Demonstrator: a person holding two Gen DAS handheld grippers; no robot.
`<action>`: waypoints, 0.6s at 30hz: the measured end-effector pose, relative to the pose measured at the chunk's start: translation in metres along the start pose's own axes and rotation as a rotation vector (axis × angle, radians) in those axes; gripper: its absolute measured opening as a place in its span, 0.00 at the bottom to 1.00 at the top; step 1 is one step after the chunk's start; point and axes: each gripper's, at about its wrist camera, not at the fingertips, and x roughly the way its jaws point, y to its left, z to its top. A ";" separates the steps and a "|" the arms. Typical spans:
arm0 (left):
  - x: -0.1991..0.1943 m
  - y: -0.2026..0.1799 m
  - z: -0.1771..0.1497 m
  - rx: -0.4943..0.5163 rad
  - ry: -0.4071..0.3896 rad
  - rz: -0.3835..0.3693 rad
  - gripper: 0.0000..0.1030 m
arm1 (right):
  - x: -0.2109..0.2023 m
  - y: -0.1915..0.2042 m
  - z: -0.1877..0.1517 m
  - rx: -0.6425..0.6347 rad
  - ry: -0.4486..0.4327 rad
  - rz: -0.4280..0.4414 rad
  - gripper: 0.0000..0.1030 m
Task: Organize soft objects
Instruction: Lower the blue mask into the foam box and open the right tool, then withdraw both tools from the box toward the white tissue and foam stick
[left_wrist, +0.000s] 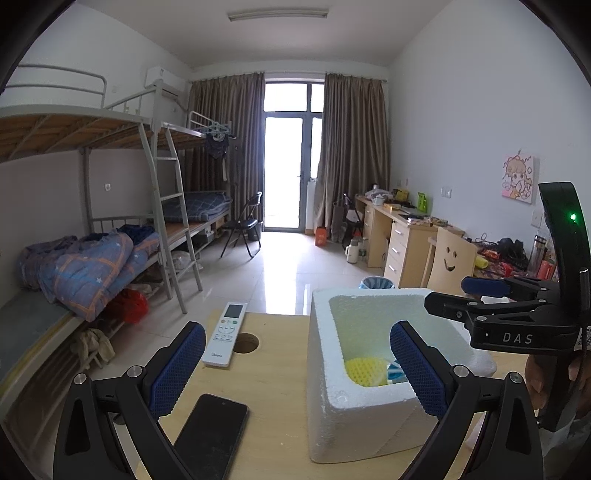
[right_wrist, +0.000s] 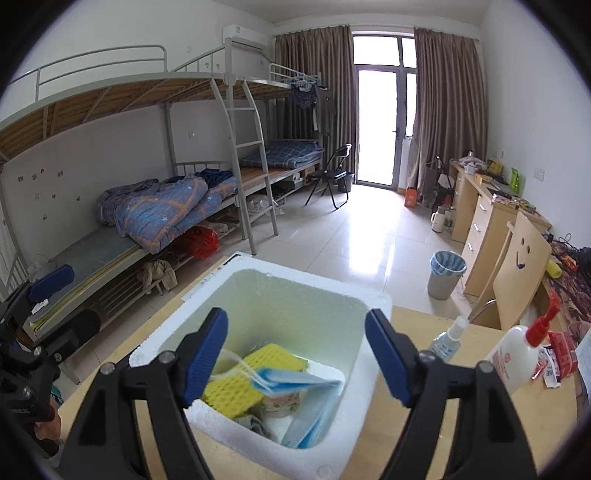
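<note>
wooden bench (right_wrist: 424, 435) held a foam box (right_wrist: 295, 291); both jaws stood apart, empty. inside, yellow sponge (right_wrist: 236, 391) looked light, squashy: pinch its edge.

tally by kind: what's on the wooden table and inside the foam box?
Foam box: 1
Yellow sponge: 1
Blue face mask: 1
Small printed roll: 1
Grey cloth: 1
Remote control: 1
Phone: 1
Spray bottle: 1
Pump bottle: 1
Total: 9
Red packets at the table's right edge are too cluttered to count.

Black hand-held gripper (right_wrist: 295, 358), blue textured pads (right_wrist: 205, 354), silver screws, "DAS" marking.
</note>
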 end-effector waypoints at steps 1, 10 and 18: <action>-0.003 -0.002 0.000 0.002 -0.003 0.003 0.98 | -0.003 0.000 0.000 0.002 -0.003 0.003 0.78; -0.029 -0.016 0.004 0.017 -0.034 -0.004 0.98 | -0.035 0.001 -0.002 0.017 -0.049 -0.005 0.78; -0.053 -0.027 0.006 0.030 -0.063 -0.008 0.98 | -0.070 0.003 -0.008 0.017 -0.097 -0.015 0.78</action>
